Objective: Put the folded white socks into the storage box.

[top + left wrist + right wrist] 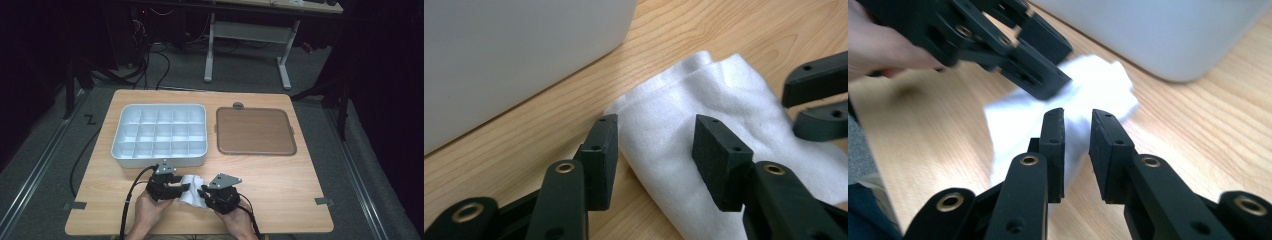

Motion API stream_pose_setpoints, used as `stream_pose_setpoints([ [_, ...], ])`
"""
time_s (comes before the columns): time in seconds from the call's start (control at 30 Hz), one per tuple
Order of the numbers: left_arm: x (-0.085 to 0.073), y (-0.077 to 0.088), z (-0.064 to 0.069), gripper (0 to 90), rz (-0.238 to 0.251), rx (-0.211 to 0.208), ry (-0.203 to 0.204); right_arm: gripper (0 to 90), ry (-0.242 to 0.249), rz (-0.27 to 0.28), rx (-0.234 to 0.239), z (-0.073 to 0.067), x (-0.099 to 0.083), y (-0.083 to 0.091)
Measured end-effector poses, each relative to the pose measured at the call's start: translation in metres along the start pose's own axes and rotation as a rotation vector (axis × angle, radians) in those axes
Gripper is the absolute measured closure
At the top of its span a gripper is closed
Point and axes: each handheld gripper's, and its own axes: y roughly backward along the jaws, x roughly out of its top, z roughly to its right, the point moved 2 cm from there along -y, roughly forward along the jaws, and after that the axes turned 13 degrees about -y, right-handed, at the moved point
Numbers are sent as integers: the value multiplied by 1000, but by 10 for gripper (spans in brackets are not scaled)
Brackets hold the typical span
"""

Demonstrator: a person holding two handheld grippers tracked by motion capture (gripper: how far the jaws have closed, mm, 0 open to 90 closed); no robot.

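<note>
A wooden table (pixel 280 180) stands on grey carpet (pixel 45 150) in a dim room. Beyond it, a desk with white legs (pixel 285 60) stands in shadow, black cables (pixel 155 60) trailing across the floor beside it.

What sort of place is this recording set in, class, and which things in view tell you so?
Probably a lab or workshop set up for recording. A plain wooden table stands on grey carpet, cables trail across the floor behind it, and a height-adjustable desk frame stands in the dark background.
</note>
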Motion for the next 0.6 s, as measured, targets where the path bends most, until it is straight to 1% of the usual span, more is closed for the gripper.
stream_pose_setpoints([
  [0.23, -1, 1, 1, 542, 7, 4, 2, 771, -23, -36, -18, 10, -10, -11],
  [0.3, 0, 3, 2, 533, 20, 10, 1, 770, -30, -35, -21, 12, -11, -12],
  [0.37, 4, 7, 4, 521, 40, 10, -3, 770, -48, -14, -16, 12, -9, -7],
  [0.4, 6, 10, 7, 515, 56, 7, -6, 769, -47, 2, -14, 12, -7, -4],
  [0.47, 9, 14, 10, 511, 71, -1, -15, 767, -40, 38, -7, 9, -2, 4],
  [0.53, 10, 16, 14, 509, 76, -3, -28, 762, -27, 66, 2, 3, 4, 11],
  [0.6, 8, 14, 16, 510, 63, -5, -40, 757, -11, 84, 12, -2, 10, 14],
])
